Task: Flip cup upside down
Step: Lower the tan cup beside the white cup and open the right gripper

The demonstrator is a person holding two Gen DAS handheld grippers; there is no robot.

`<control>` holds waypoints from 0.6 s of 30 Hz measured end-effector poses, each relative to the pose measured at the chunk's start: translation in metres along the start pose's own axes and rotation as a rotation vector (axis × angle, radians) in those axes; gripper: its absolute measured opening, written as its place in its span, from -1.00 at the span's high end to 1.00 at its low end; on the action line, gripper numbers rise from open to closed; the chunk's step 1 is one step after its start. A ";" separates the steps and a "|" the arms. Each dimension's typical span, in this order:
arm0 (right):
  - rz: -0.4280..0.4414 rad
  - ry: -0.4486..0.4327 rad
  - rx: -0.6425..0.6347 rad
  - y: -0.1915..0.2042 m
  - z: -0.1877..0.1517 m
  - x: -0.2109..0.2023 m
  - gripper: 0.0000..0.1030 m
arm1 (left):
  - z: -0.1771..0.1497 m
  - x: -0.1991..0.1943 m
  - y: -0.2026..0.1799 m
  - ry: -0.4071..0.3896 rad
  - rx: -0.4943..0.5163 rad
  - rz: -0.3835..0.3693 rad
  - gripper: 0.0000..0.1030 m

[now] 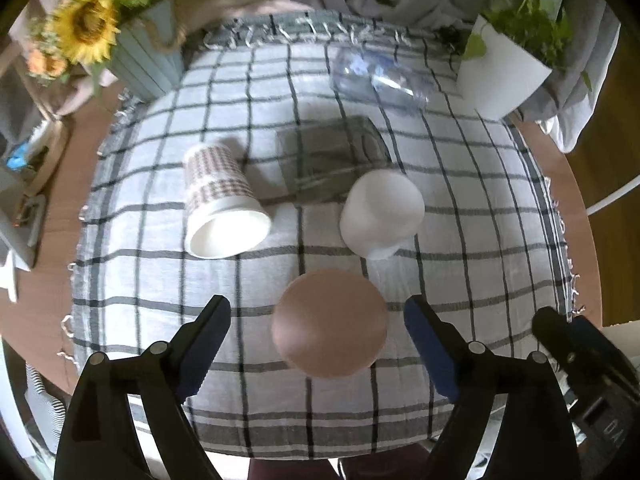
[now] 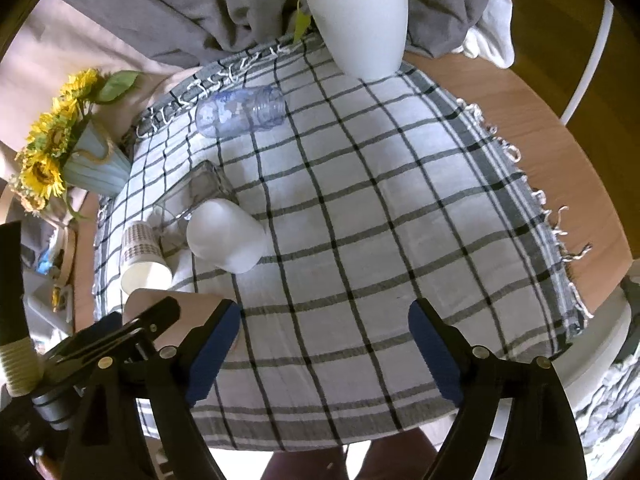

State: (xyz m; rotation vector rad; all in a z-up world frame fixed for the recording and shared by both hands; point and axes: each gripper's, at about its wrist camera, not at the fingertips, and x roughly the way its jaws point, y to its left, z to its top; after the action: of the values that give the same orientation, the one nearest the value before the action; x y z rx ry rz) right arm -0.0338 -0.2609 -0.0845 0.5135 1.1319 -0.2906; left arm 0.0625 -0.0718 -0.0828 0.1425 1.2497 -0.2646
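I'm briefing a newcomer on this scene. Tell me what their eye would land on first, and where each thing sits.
First comes the pink cup, base up, on the checked cloth between the open left gripper fingers. Beyond it lie a patterned paper cup on its side at the left and a white cup at the right, with a clear bottle lying further back. Sunflowers stand at the far left corner, and a white plant pot at the far right.
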 end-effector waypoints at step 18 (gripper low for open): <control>0.057 -0.158 -0.185 0.042 -0.015 -0.066 -0.80 | -0.039 -0.080 0.041 -0.225 -0.112 0.146 -0.95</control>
State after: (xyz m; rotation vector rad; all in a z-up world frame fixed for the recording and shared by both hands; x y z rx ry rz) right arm -0.0531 -0.2197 -0.0187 0.3517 0.9775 -0.1717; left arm 0.0148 -0.0135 -0.0204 0.1040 1.0224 -0.0816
